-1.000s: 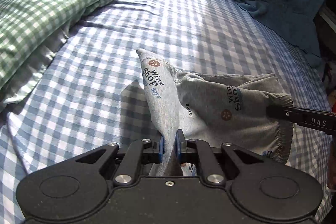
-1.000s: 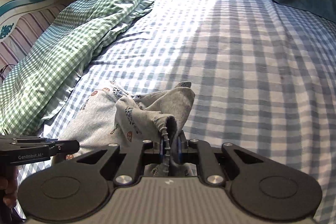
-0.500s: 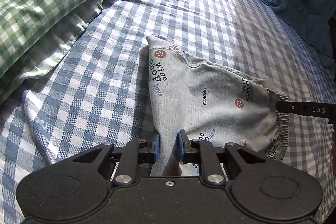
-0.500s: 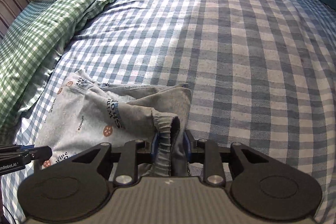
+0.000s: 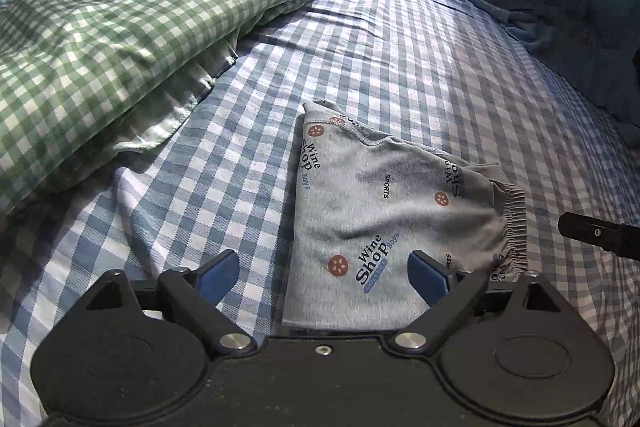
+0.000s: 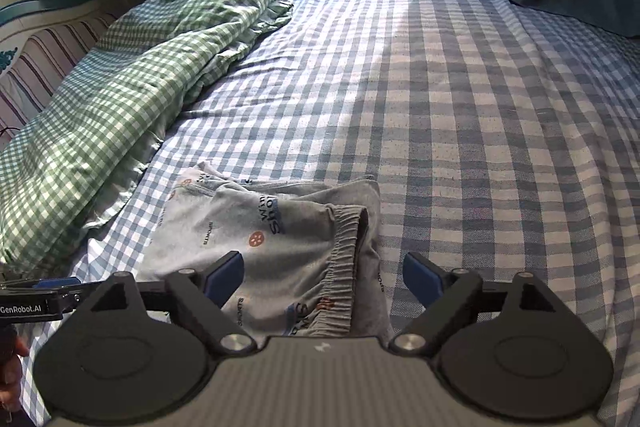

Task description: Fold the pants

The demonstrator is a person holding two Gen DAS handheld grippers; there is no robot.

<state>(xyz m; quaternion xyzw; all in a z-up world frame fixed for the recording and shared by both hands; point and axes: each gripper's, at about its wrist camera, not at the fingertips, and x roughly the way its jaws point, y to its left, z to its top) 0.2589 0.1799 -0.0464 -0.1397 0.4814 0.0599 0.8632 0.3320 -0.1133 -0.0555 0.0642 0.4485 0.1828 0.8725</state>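
the pants (image 5: pixel 384 223) lie folded in a small grey bundle on the checked bed sheet (image 5: pixel 420 59), near the green pillow (image 5: pixel 120 27). they look light, soft and floppy, so layers may slide; i would take hold at the thick elastic waistband (image 6: pixel 340 259). the left gripper (image 5: pixel 320 277) and right gripper (image 6: pixel 322 277) have just been opening; both jaws stand wide, holding nothing.

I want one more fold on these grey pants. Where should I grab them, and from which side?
Grip the gathered waistband with the right tool, coming from the near side, where that edge is thick, ridged and lies on top. The pants lie flat on the bed, so a thin edge is harder to pinch.
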